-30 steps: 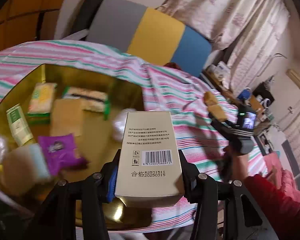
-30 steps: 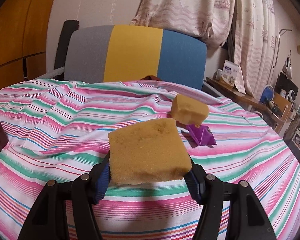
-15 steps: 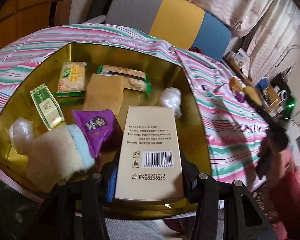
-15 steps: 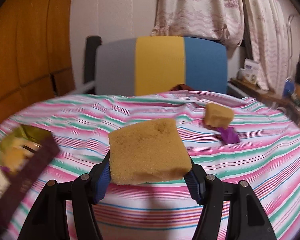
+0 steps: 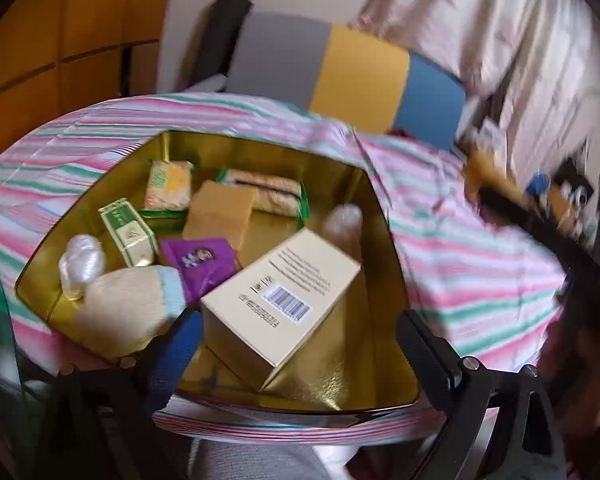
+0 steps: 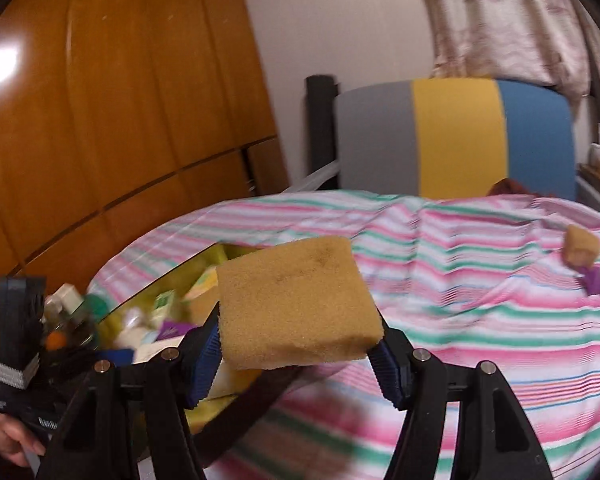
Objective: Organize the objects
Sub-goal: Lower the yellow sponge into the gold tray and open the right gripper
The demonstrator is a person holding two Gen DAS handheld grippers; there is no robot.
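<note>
In the left view the left gripper point(image 5: 300, 344), its jaws just opened wide, lets the stiff, light box point(image 5: 280, 304) tilt into the gold tin point(image 5: 384, 216); in the right view the right gripper point(image 6: 296, 352) pinches the soft sponge point(image 6: 296, 304) by its sides, near the tin's right.

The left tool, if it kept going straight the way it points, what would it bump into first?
Most likely the cream box, lying tilted in the gold tin right between the fingers of the left tool, whose jaws have just been opening and no longer press on it. Depth is hard to judge through the fisheye.
</note>
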